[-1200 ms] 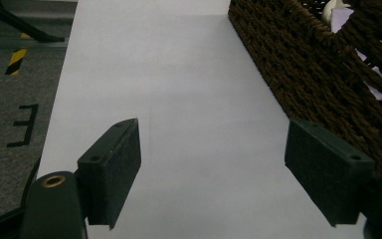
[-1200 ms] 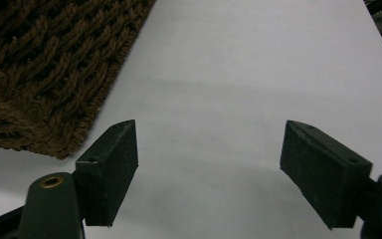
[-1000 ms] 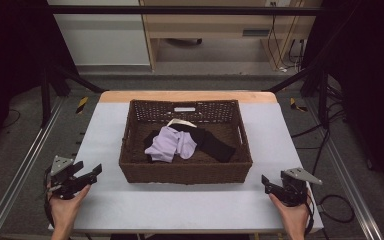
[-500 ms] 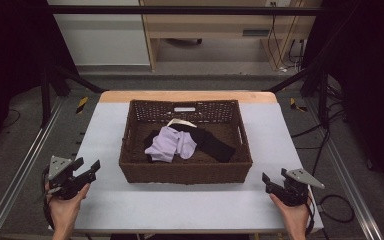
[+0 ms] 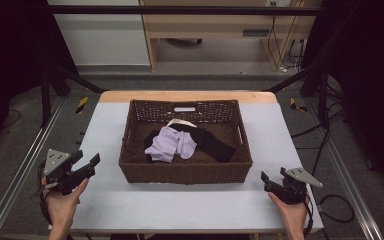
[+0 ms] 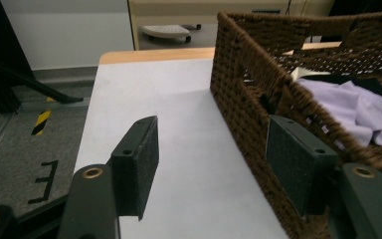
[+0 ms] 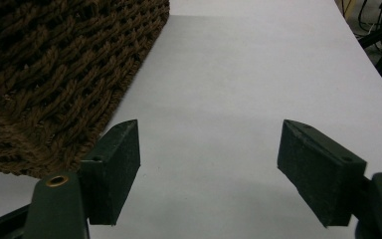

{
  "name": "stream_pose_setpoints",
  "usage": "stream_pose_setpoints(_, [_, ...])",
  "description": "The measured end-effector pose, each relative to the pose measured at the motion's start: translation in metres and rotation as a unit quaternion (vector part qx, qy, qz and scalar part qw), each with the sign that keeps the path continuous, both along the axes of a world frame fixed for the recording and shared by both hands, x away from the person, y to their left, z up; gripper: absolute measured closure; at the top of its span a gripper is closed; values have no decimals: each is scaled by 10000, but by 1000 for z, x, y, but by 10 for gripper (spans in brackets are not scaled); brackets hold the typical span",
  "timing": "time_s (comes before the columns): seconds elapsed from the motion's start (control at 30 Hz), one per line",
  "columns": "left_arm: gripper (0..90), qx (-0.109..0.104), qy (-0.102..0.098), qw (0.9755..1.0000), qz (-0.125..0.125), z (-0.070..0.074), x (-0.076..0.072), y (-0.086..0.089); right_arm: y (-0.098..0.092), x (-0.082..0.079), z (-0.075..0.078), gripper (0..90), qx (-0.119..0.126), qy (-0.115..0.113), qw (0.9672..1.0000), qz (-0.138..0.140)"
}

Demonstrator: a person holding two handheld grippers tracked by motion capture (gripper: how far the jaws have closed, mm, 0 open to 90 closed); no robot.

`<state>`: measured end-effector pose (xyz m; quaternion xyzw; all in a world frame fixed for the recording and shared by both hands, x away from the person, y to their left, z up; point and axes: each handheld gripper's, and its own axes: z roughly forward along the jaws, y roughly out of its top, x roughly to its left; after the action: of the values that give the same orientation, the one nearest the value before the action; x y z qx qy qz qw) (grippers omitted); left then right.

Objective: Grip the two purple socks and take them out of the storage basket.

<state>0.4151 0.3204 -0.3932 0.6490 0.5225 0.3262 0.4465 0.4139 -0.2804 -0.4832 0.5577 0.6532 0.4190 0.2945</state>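
Observation:
A brown wicker basket [image 5: 185, 173] stands mid-table, holding a lilac cloth [image 5: 170, 144], a black cloth [image 5: 216, 146] and a cream strap [image 5: 178, 122]. My left gripper [image 5: 87, 160] is open, held just above the table to the left of the basket's front corner. In the left gripper view its jaws [image 6: 219, 164] frame bare table beside the basket wall [image 6: 248, 99], with the lilac cloth [image 6: 353, 107] seen over the rim. My right gripper [image 5: 273, 176] is open at the front right, its jaws [image 7: 209, 164] over bare table beside the basket corner [image 7: 54, 64].
The white table top [image 5: 180, 205] has free strips on both sides of the basket and in front of it. Metal rails run along the table's left [image 5: 20, 180] and right [image 5: 350, 185] edges. A wooden bench [image 5: 220, 30] stands behind the table.
The left gripper has shifted slightly forward and up. The right gripper has hardly moved. Both stay open.

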Motion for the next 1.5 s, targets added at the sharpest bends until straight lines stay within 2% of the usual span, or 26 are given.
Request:
stream_pose_setpoints(0.27, [352,-101,-131,9996,-239,20,3,-7,-1,0,-1,245,49,-4,10000,2])
stream_pose_setpoints(0.37, [338,-88,-143,9994,-297,23,5,-11,0,0,-1,244,43,-24,10000,-5])
stream_pose_setpoints(0.53, [312,-230,-164,9988,-398,31,11,-23,0,-2,-1,230,-9,-86,10000,-6])
stream_pose_setpoints(0.7, [306,-241,-163,9985,-473,38,15,-32,0,-2,-1,219,-5,-113,9999,-4])
stream_pose_setpoints(1.0, [346,-38,-168,9970,-759,61,36,-59,0,-1,-1,217,-4,-79,10000,3])
stream_pose_setpoints(1.5, [372,215,-54,9949,-982,75,69,-98,0,-2,-1,218,-7,-84,10000,41])
